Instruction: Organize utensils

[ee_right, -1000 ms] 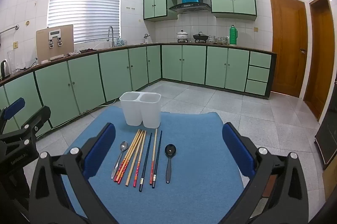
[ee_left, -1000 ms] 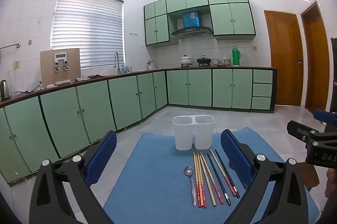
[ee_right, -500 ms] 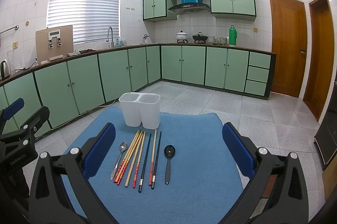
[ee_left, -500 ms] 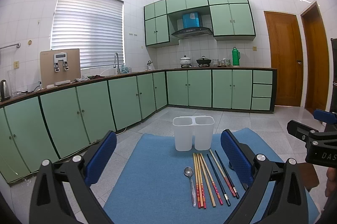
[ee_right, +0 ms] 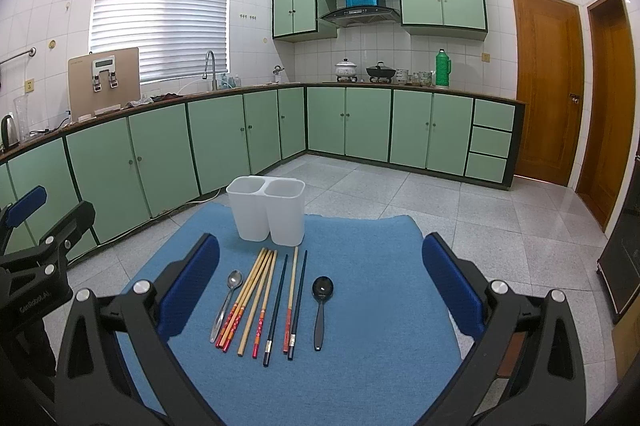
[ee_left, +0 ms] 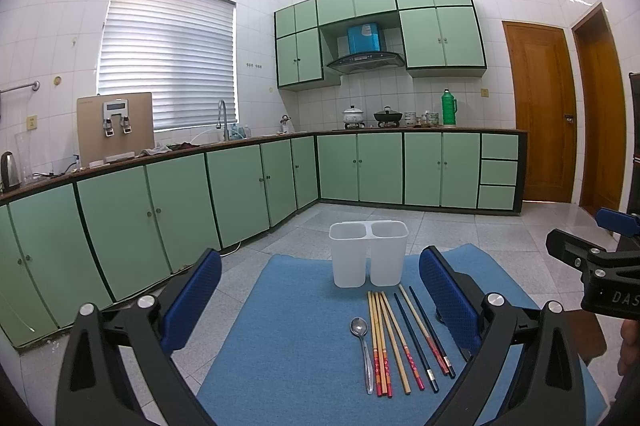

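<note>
A blue mat [ee_right: 360,366] covers the support surface, with grey speckled floor tiles [ee_right: 500,226] around it. At the mat's far edge stands a white two-compartment holder [ee_right: 267,214]. In front of it lie, in a row from left to right, a metal spoon [ee_right: 228,300], a fan of wooden and dark chopsticks [ee_right: 272,302] lying side by side, and, slightly apart, a black spoon [ee_right: 321,306]

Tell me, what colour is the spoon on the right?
Black. The spoon shows best in the right wrist view, lying on the blue mat.
</note>
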Demonstrator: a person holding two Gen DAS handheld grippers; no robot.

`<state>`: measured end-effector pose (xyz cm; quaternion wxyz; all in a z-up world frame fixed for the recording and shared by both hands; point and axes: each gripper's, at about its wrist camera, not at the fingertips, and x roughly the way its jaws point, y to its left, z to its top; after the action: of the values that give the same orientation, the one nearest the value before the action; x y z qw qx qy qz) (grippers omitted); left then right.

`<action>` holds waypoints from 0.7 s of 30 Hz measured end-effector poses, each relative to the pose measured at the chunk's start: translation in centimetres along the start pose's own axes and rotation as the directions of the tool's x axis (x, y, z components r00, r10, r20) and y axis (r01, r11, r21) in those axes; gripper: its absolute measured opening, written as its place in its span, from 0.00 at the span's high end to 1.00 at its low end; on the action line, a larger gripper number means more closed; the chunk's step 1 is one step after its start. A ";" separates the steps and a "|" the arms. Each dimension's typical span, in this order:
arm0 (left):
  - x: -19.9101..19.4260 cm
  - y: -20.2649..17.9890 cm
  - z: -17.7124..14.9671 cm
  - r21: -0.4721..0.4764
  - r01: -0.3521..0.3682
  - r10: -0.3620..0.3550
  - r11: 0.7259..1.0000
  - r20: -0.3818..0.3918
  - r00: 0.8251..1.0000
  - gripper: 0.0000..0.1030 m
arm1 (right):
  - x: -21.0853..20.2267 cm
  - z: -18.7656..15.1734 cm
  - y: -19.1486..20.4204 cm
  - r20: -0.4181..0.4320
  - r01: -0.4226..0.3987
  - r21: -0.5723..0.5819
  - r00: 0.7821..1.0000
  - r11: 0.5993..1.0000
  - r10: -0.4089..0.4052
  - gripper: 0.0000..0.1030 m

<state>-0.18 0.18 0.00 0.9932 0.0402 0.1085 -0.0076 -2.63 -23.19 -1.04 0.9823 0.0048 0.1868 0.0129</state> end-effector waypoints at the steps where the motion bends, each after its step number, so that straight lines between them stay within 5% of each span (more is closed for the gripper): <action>1: 0.0 0.0 0.0 -0.001 0.000 0.000 1.000 0.000 1.000 0.06 | 0.0 0.0 0.0 0.000 0.000 0.000 1.000 1.000 0.000 0.05; 21: 0.1 0.2 0.1 -0.002 -0.002 0.002 1.000 -0.001 1.000 0.06 | -0.1 0.0 0.0 0.001 0.001 0.000 1.000 1.000 -0.001 0.05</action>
<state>-0.06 0.33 0.07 0.9932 0.0394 0.1089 -0.0067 -2.72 -23.16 -1.04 0.9824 0.0046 0.1865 0.0126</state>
